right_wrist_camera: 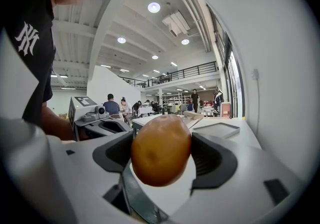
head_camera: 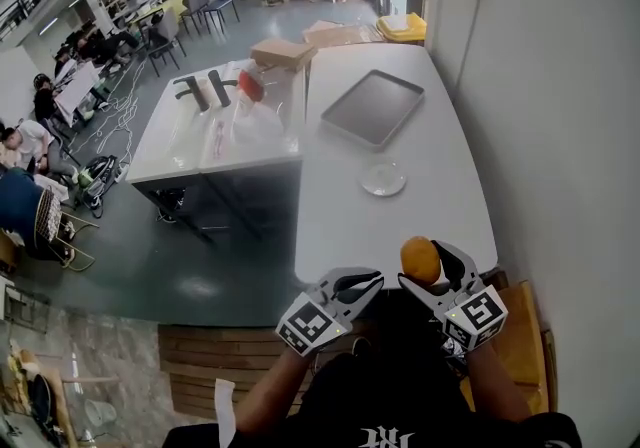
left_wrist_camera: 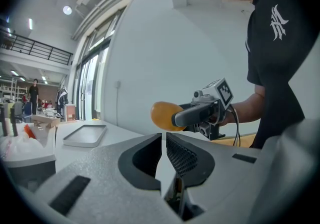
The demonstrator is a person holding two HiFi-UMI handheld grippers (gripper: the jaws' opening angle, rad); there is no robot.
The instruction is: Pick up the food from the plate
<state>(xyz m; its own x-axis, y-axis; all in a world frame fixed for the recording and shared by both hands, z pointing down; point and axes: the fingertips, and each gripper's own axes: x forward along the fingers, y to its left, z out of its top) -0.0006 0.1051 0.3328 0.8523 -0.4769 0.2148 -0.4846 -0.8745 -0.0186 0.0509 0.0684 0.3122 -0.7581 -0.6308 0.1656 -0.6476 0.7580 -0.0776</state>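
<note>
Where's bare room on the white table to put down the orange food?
Biggest bare patch: the white table between the glass plate and its near edge. A narrower strip runs left of the grey tray. Crowded: the neighbouring table, with plastic bags and a cardboard box.

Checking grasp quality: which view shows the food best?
Right gripper view: the food fills the centre, clamped between the jaws, both contact sides visible. Head view shows it small, from above, in the right gripper. Left gripper view shows it from the side, partly covered by a jaw.
</note>
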